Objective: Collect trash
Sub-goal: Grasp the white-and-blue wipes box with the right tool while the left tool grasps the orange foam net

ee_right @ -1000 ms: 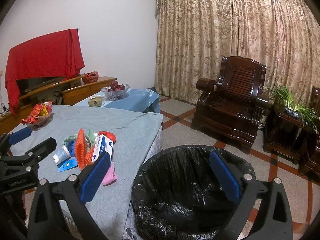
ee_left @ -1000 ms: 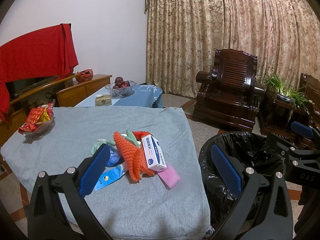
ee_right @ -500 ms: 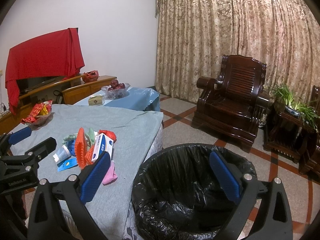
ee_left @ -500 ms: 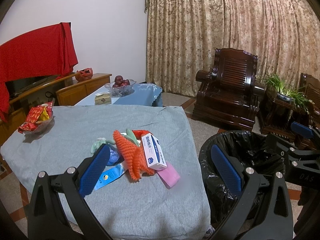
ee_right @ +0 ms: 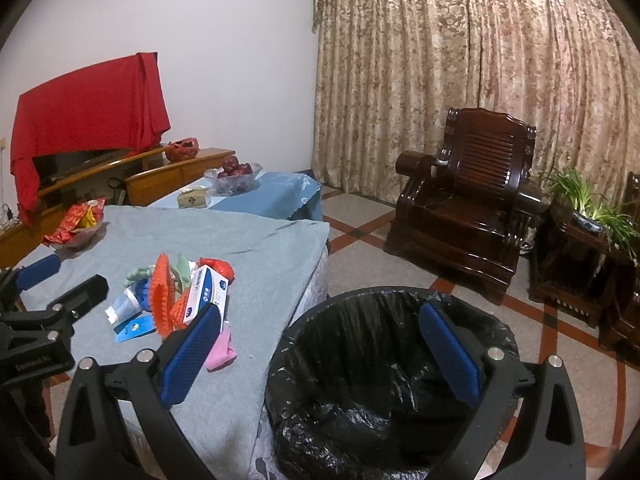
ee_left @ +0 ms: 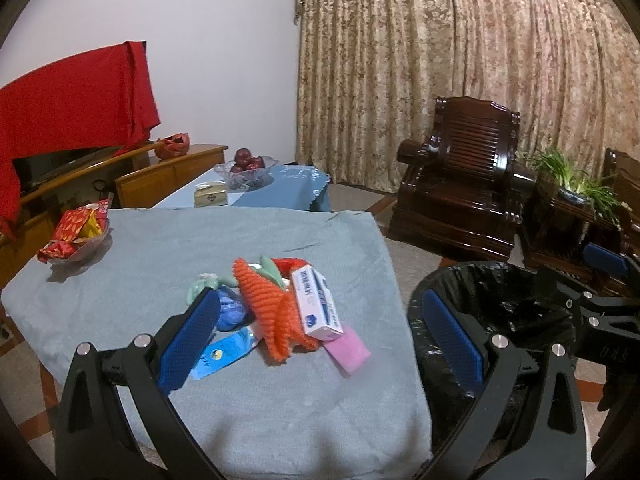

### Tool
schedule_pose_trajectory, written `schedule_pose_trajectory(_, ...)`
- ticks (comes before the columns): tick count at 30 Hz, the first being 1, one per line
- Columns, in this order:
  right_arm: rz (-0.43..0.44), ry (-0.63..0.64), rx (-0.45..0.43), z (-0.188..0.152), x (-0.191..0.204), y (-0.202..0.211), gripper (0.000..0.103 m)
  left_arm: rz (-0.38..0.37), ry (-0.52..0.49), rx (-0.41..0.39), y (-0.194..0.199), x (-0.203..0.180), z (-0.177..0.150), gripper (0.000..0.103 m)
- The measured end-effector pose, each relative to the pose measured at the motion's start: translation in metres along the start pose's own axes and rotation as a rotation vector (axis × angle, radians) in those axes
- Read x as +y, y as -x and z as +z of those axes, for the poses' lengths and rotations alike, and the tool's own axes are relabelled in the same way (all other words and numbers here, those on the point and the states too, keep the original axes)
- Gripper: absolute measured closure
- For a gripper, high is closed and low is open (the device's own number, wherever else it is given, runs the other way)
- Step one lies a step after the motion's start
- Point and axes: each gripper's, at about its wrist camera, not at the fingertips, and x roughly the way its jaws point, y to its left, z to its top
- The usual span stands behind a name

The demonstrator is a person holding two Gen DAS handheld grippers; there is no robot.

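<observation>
Left wrist view: the left hand-held gripper [ee_left: 320, 340] gapes wide and empty, the trash pile [ee_left: 276, 308] dead ahead on the worktop [ee_left: 160, 248], its white box [ee_left: 316, 306] lengthwise away. Right wrist view: the right hand-held gripper [ee_right: 320, 350], equally wide and empty, faces the bin [ee_right: 384, 372]; pile lies leftward, nearer the left.

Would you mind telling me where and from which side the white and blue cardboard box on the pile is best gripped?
Grip the white and blue cardboard box across its two broad faces, near the raised end toward the trash bin. It stands tilted on a long edge, leaning on the orange knitted toy, so its narrow thickness suits the open left hand-held gripper, coming down from above.
</observation>
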Motion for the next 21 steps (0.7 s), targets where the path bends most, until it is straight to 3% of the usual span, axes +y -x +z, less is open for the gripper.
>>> schedule_pose_trajectory(10, 0.103, 0.062, 0.043, 0.013, 0.044, -0.06, 0.006, 0.154, 0.009, 0.021, -0.034, 0.062, -0.012, 0.005)
schedule_pose_trajectory(16, 0.177, 0.067, 0.105, 0.014, 0.072, -0.109, 0.006, 0.19, 0.019, 0.042, -0.055, 0.092, -0.019, 0.005)
schedule_pose_trajectory(21, 0.199, 0.079, 0.179, 0.006, 0.095, -0.151, 0.012, 0.187, 0.048, 0.049, -0.072, 0.109, -0.016, 0.005)
